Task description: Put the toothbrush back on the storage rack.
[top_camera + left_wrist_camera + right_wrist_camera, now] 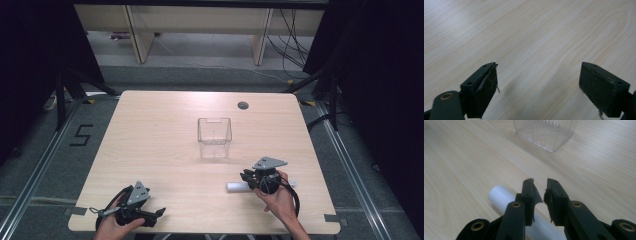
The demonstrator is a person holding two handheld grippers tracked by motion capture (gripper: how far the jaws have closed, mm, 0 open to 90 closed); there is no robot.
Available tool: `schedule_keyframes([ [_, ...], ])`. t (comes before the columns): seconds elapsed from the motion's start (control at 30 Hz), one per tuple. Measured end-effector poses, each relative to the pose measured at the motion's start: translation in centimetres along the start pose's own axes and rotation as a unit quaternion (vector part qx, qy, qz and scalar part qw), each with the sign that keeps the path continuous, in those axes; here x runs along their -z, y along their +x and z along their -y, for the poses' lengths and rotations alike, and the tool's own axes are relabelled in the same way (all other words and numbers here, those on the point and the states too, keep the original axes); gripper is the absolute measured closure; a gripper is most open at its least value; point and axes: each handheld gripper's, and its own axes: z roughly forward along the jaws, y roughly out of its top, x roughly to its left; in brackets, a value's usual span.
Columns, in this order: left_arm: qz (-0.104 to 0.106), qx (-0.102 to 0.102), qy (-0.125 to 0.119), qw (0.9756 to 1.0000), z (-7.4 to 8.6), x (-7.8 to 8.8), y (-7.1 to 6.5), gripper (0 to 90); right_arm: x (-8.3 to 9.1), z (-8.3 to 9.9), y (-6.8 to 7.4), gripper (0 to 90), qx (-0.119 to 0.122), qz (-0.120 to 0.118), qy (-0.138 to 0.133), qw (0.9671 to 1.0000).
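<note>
White plastic, or something like it, makes up the tube (pixel 239 186) that lies flat on the pale wooden counter (pixel 165 145), towards its near right side and a little in front of the clear ribbed container (pixel 214 137); the right gripper (pixel 539 187) sits directly over it. In the right gripper view the jaws stand nearly together with a slim gap between the pads, and the tube passes crosswise beneath them — its round end pokes out to the left; whether the pads actually press on it I cannot tell, since the tips seem to ride above the tube rather than around it. Judging by that, the hand is set crosswise so the jaws can pinch the tube across its narrow width, which suits a round thing that would roll if pushed along. The container stands upright and open-topped just beyond, well placed to receive the tube. The left gripper (pixel 537 80) rests low at the near left corner, jaws spread wide over bare wood with nothing between them — parked out of the way, apparently.
</note>
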Motion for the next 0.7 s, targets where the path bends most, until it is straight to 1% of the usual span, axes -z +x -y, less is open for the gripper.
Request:
schedule_keyframes([
  [0.03,0.0,0.0,-0.001,1.0,0.0,0.0,0.0,14.9,-0.3,-0.1,0.3,79.3,-0.004,-0.003,0.007,1.0],
  [0.07,0.0,0.0,-0.001,1.0,0.0,0.0,0.0,14.9,-0.8,-0.4,0.4,81.3,0.012,-0.006,0.007,0.9999],
  [0.1,-0.001,0.005,-0.004,1.0,0.0,0.0,0.0,14.9,-0.8,-0.4,0.4,81.3,0.012,-0.006,0.007,0.9999],
  [0.13,-0.001,0.0,0.0,1.0,0.0,0.0,0.1,14.9,-1.0,-0.5,0.5,82.3,0.018,-0.006,0.008,0.9998],
  [0.17,-0.001,0.001,-0.001,1.0,0.0,0.0,0.1,14.9,-1.2,-0.6,0.8,83.2,0.012,-0.012,0.016,0.9997],
  [0.2,0.0,0.0,-0.001,1.0,0.0,0.0,0.1,14.9,-1.5,-0.7,0.8,84.0,0.027,-0.013,0.013,0.9995],
  [0.23,-0.001,0.004,-0.006,1.0,0.0,-0.1,0.0,14.9,-1.7,-0.8,1.1,84.8,0.019,-0.014,0.02,0.9995],
  [0.27,0.001,-0.004,0.0,1.0,0.0,0.1,0.1,14.9,-1.8,-0.9,1.2,85.4,0.017,-0.014,0.025,0.9995],
  [0.3,0.001,-0.002,-0.002,1.0,0.0,0.0,0.0,14.9,-2.0,-0.9,1.5,85.9,0.012,-0.016,0.021,0.9996],
  [0.33,0.001,-0.002,-0.002,1.0,0.0,0.0,0.0,14.9,-2.1,-1.0,1.3,86.1,0.031,-0.018,0.024,0.9991],
  [0.37,0.002,-0.001,-0.001,1.0,0.0,0.0,0.0,14.9,-2.2,-1.0,1.5,86.1,0.03,-0.02,0.028,0.9989],
  [0.4,0.001,-0.004,0.0,1.0,0.0,0.1,0.0,14.9,-2.4,-0.9,1.7,86.3,0.022,-0.018,0.024,0.9993],
  [0.43,0.0,0.0,-0.001,1.0,0.0,0.0,0.0,14.9,-2.4,-1.1,1.6,86.5,0.035,-0.024,0.032,0.9986],
  [0.47,0.0,-0.001,-0.001,1.0,0.0,0.0,0.0,14.9,-2.4,-1.1,1.7,86.7,0.029,-0.022,0.036,0.9987],
  [0.5,0.0,-0.001,0.0,1.0,0.0,0.0,0.0,14.9,-2.5,-1.1,1.7,87.0,0.032,-0.026,0.035,0.9985],
  [0.53,0.001,0.001,-0.001,1.0,0.0,0.0,0.0,14.9,-2.6,-1.0,2.0,87.1,0.021,-0.025,0.031,0.999],
  [0.57,0.003,-0.003,-0.001,1.0,0.0,0.1,0.0,14.9,-2.7,-1.0,2.0,87.2,0.018,-0.025,0.036,0.9989],
  [0.6,0.005,-0.009,0.005,0.9999,0.0,0.2,0.1,14.9,-2.6,-1.0,1.9,87.3,0.024,-0.026,0.042,0.9985],
  [0.63,0.005,-0.008,0.004,0.9999,0.0,0.2,0.0,14.9,-2.6,-1.0,1.9,87.3,0.024,-0.026,0.042,0.9985],
  [0.67,0.003,-0.003,-0.002,1.0,0.0,0.1,0.0,14.9,-2.6,-1.1,1.9,87.3,0.033,-0.026,0.04,0.9983],
  [0.7,0.002,-0.003,-0.002,1.0,0.0,0.1,0.0,14.9,-2.8,-1.0,2.0,87.4,0.03,-0.027,0.036,0.9985],
])
